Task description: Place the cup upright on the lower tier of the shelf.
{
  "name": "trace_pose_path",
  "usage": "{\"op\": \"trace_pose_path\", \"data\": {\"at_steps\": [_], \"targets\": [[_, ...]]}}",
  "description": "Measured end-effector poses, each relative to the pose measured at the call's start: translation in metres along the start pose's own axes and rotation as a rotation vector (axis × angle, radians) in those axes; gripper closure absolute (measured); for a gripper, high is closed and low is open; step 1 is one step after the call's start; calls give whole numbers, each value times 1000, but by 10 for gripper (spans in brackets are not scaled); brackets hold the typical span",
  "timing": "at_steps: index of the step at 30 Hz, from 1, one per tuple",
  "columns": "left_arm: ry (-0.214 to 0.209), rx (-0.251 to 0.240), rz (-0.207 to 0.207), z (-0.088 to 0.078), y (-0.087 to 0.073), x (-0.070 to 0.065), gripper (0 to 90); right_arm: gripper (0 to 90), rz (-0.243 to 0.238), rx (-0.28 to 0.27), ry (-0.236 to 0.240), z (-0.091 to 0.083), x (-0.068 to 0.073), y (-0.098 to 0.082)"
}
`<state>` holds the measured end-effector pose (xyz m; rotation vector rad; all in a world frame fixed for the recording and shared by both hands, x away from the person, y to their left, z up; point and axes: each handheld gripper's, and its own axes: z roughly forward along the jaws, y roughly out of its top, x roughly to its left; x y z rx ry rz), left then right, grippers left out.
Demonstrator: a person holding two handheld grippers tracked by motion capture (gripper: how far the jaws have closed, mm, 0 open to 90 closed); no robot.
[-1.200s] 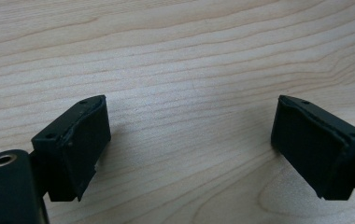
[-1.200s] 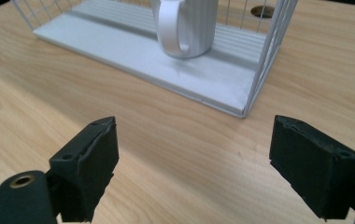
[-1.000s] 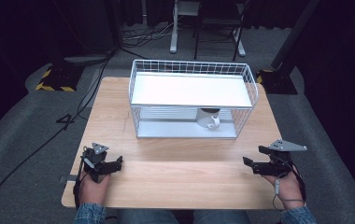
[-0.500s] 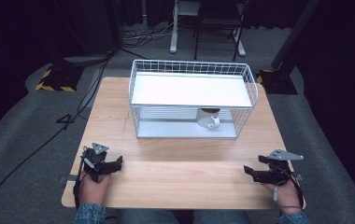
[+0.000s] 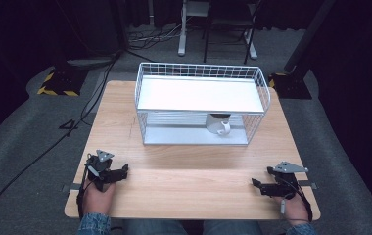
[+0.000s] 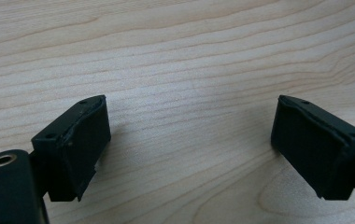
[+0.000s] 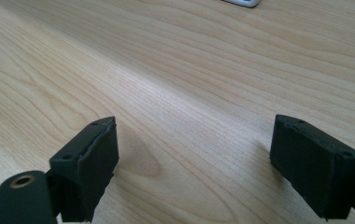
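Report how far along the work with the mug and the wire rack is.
Nothing looks done: the mug stands on the lower shelf of the wire rack, untouched. Nothing is in hand: the left gripper and right gripper rest open on the table, near its front edge. Reaching and grasping are left.

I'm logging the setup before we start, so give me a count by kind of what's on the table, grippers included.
Wire rack with white shelf: 1
White mug, on the rack's lower level: 1
Black grippers, left gripper and right gripper, both open and empty near the table's front edge: 2
Total: 4
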<state>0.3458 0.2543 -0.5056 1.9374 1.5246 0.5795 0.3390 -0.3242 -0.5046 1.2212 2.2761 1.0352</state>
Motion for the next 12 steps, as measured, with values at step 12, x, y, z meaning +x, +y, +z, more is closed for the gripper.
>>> {"op": "trace_pose_path", "data": {"at_steps": [12], "targets": [[0,1,0,0,0,0,124,137,-16,14,-39,2,5,1]]}}
